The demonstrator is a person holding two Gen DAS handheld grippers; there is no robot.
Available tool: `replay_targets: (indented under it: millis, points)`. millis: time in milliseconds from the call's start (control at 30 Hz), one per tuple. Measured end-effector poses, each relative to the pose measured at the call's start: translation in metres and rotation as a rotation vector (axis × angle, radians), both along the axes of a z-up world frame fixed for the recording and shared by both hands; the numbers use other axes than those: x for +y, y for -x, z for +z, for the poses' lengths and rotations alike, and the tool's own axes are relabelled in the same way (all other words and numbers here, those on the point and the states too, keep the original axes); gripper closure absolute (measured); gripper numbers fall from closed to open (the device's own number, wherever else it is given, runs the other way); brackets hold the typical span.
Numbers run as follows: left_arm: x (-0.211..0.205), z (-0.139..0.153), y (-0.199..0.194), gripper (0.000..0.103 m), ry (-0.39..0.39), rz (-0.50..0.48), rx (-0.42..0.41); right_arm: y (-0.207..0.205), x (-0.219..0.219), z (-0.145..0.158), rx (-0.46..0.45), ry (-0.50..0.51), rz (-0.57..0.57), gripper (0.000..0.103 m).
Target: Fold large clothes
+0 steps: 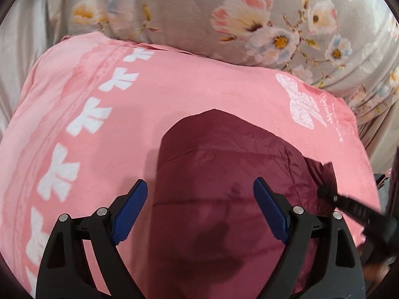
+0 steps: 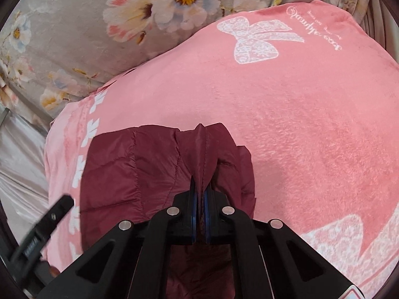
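A grey floral bedspread [image 1: 189,12] fills the far part of both views, from about 10 to 2 o'clock. On top of it lies a pink fleece blanket [image 1: 104,129] with a row of white bows running down its 9 o'clock side in the left wrist view and a lacy white bow with script near 1 o'clock in both views.

On the blanket rests the dark red quilted jacket [image 1: 219,174], puffy and stitched in panels; in the left wrist view it sits at centre towards 6 o'clock, and in the right wrist view from centre towards 8 o'clock.

The left tool [image 1: 200,210] hangs over the jacket with its blue pads spread wide and nothing between them.

The right tool [image 2: 200,196] is pressed together, pinching a raised fold of the jacket's edge at the centre of its own view. In the left wrist view this tool's black tip shows at 4 o'clock against the jacket's edge.
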State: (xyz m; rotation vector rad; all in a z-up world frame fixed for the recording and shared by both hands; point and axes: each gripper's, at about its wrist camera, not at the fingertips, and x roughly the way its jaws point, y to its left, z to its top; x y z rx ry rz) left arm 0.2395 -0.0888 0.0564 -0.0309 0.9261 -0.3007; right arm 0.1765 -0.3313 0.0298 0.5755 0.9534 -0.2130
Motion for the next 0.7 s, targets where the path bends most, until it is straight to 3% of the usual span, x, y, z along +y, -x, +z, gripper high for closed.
replay_targets:
  millis: [367,700]
  points:
    - [-0.050,-0.044,-0.035,0.018,-0.118,-0.023,0.014,0.014,0.014,-0.039,-0.068,0.154,-0.045,0.099]
    - [-0.057,-0.072,-0.027,0.010,-0.151,-0.020,-0.063,0.018,0.002,-0.067,-0.130,0.071,-0.049,0.099]
